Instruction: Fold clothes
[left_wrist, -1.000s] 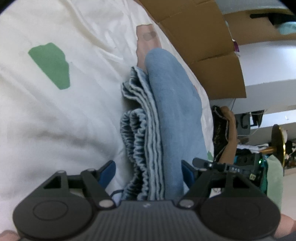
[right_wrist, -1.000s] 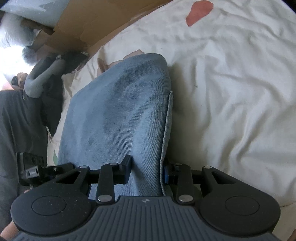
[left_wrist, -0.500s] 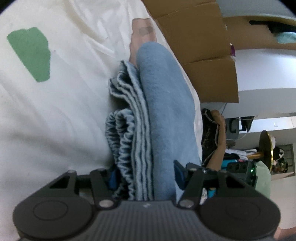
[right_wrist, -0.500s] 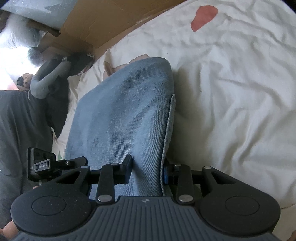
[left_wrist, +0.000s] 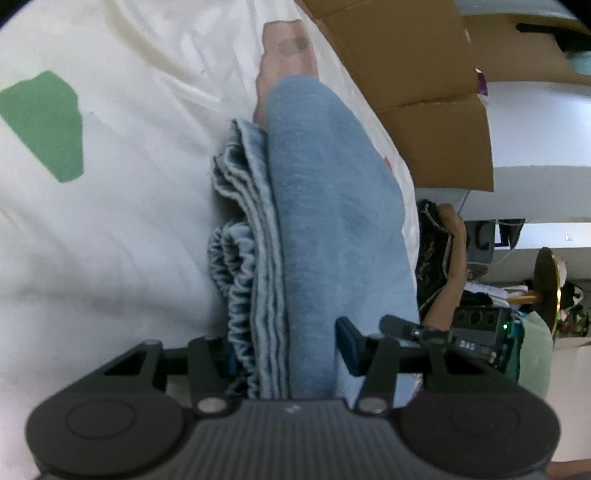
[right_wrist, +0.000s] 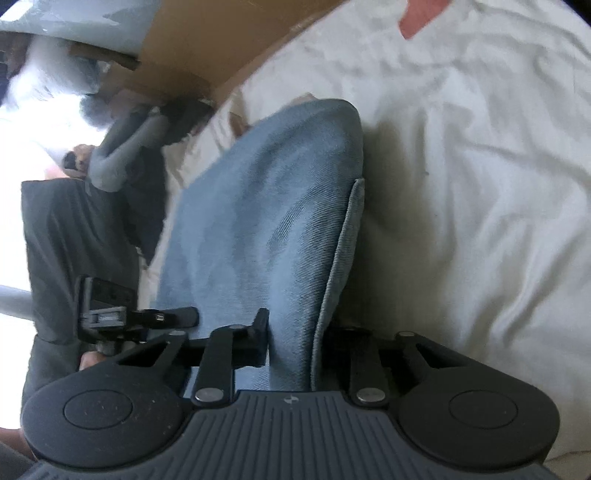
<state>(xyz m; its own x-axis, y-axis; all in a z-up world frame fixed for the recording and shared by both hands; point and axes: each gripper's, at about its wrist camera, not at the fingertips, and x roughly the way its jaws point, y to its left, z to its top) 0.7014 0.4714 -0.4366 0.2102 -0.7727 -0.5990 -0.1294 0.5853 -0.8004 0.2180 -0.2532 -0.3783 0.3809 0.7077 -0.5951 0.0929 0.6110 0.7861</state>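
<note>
Lying on a white bed sheet (left_wrist: 122, 236) printed with coloured patches, the blue garment (left_wrist: 332, 206) is already doubled over into a thick bundle of several layers, with a gathered, elastic-looking band (left_wrist: 236, 280) showing along its near edge in the left wrist view. The left claw (left_wrist: 288, 347) is clenched around that stacked edge, its fingers pressing the layers from both sides. The right claw (right_wrist: 291, 343) is likewise clamped on the opposite side of the same garment (right_wrist: 266, 221), where one hemmed flap (right_wrist: 343, 251) hangs loose beside the main fold.

The cloth looks like soft, lightweight denim: limp, not slippery, not fragile, and heavy enough to sag between two holds. I judge it will slump and let its layers slide apart unless every layer sits inside the grip, so the best hold is deep across the whole stack near the corners, not on the top ply alone. The ruffled band is bulky and springy and may push the fingers apart. The loose flap could slip out of the fold.

Cardboard boxes (left_wrist: 417, 85) stand beyond the bed.
</note>
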